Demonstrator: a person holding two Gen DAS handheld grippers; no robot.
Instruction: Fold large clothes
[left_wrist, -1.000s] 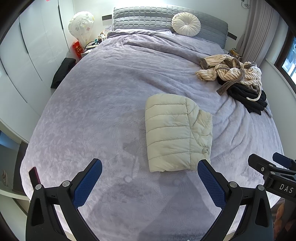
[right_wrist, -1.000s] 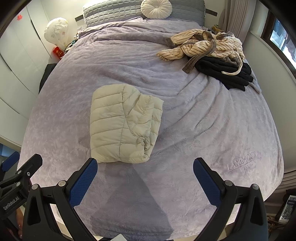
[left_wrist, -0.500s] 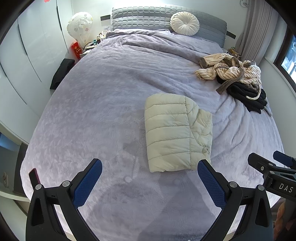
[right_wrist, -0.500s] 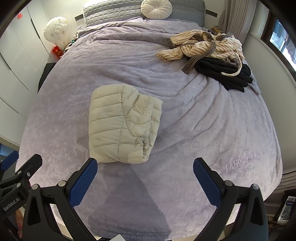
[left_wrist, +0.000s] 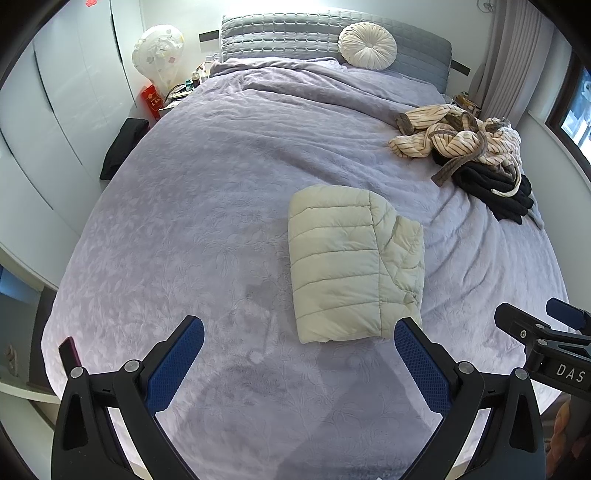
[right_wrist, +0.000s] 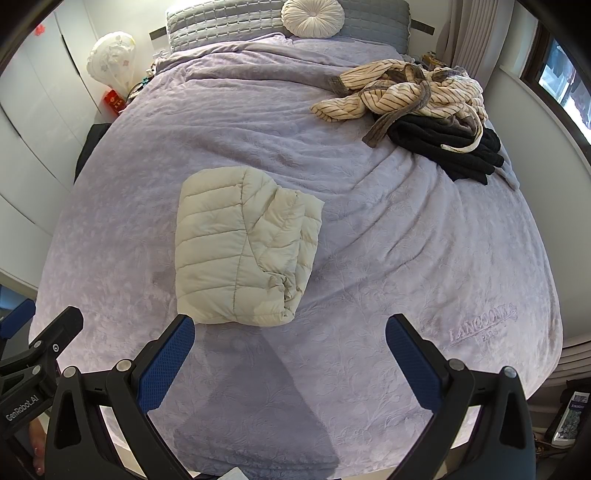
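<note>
Hovering over the foot edge of the bed (left_wrist: 207, 206): left gripper (left_wrist: 299, 354) and right gripper (right_wrist: 290, 350), both with jaws spread wide, gripping nothing. Cream puffer jacket (right_wrist: 243, 247) is lying folded mid-bed, nearer the foot edge, just beyond the fingertips. Striped robe (right_wrist: 402, 92) is sitting on a black garment (right_wrist: 450, 146) by the bed's right edge, toward the headboard. Bedspread is reading "LANCOON... PARIS" (right_wrist: 482, 328), partly illegible, near the right foot corner. Gripper bodies are showing "GenRobot.AI" (right_wrist: 21, 406) and "DAS" (left_wrist: 570, 372).
</note>
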